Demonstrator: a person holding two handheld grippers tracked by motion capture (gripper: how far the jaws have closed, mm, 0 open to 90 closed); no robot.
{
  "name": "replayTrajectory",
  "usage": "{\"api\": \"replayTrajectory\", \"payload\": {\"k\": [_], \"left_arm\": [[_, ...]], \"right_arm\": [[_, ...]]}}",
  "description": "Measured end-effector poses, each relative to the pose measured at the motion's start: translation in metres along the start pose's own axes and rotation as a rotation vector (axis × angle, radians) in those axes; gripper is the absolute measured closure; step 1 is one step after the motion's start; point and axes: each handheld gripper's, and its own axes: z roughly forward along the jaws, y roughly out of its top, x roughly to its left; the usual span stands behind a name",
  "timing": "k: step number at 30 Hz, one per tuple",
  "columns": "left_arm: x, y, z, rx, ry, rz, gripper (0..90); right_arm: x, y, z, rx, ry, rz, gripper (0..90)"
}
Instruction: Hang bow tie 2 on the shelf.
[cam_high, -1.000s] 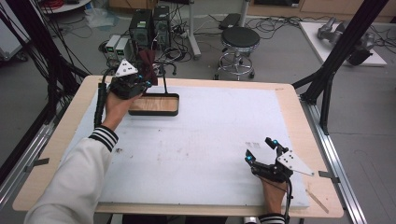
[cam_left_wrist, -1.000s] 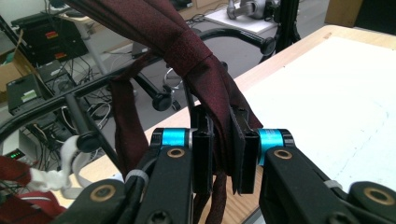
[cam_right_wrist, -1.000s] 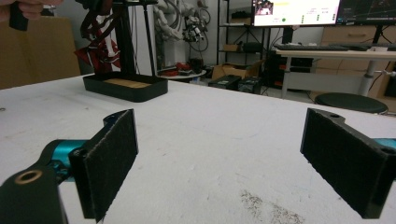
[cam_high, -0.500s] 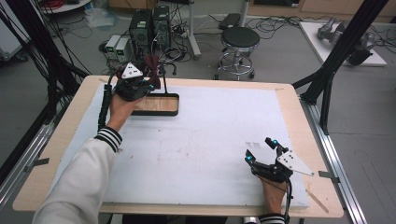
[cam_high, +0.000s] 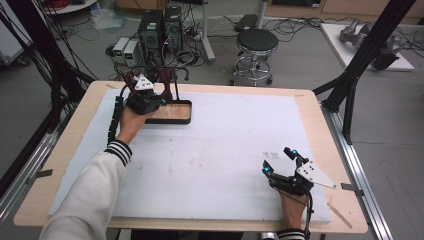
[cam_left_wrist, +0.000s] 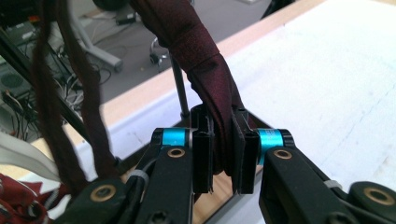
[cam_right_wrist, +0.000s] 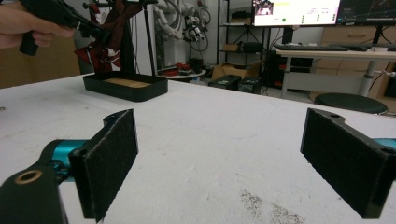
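Note:
A dark red tie (cam_left_wrist: 205, 60) hangs from a thin black stand (cam_high: 176, 90) that rises out of a black tray with a wooden floor (cam_high: 182, 120) at the table's far left. My left gripper (cam_left_wrist: 223, 140) is shut on the tie, its pads (cam_left_wrist: 201, 149) pressing the fabric from both sides just above the tray. In the high view this gripper (cam_high: 150, 95) sits over the tray's left end. My right gripper (cam_high: 280, 160) rests open on the white mat at the near right, and its pads (cam_right_wrist: 109, 158) have nothing between them.
More dark red fabric and thin straps (cam_left_wrist: 51, 93) hang on the stand's left side. The white mat (cam_high: 225, 150) covers most of the wooden table (cam_high: 320, 115). A stool (cam_high: 256, 42) and computer cases (cam_high: 157, 25) stand on the floor beyond the far edge.
My left gripper has come down a little toward the tray with the tie still clamped in it. The right gripper has stayed where it was.

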Motion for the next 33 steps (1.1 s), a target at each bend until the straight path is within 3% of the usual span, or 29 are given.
{"api": "replayTrajectory", "payload": {"k": [7,18,19,21,25,30,33], "left_arm": [[0.005,-0.009,0.003,0.024,-0.008,-0.031,81.0],[0.007,-0.011,0.003,0.035,-0.006,-0.052,76.6],[0.007,-0.011,0.003,0.038,-0.011,-0.052,72.0],[0.007,-0.012,0.004,0.025,-0.053,-0.064,49.4],[0.006,-0.013,-0.002,-0.038,-0.106,-0.084,17.8],[0.005,-0.013,-0.014,-0.084,-0.145,-0.05,14.3],[0.006,-0.014,-0.023,-0.127,-0.143,-0.047,14.3]], "right_arm": [[0.0,0.0,0.0,-0.001,0.002,0.001,10.4],[0.0,0.0,0.0,0.0,0.002,0.001,10.4],[0.0,0.0,0.0,-0.001,0.002,0.001,10.4],[0.0,0.0,0.0,0.001,0.004,0.003,10.4],[0.0,0.0,0.0,0.0,0.004,0.001,10.4],[-0.001,0.0,0.0,-0.005,0.005,0.009,10.4],[0.0,0.0,-0.001,-0.003,0.007,0.005,10.4]]}}
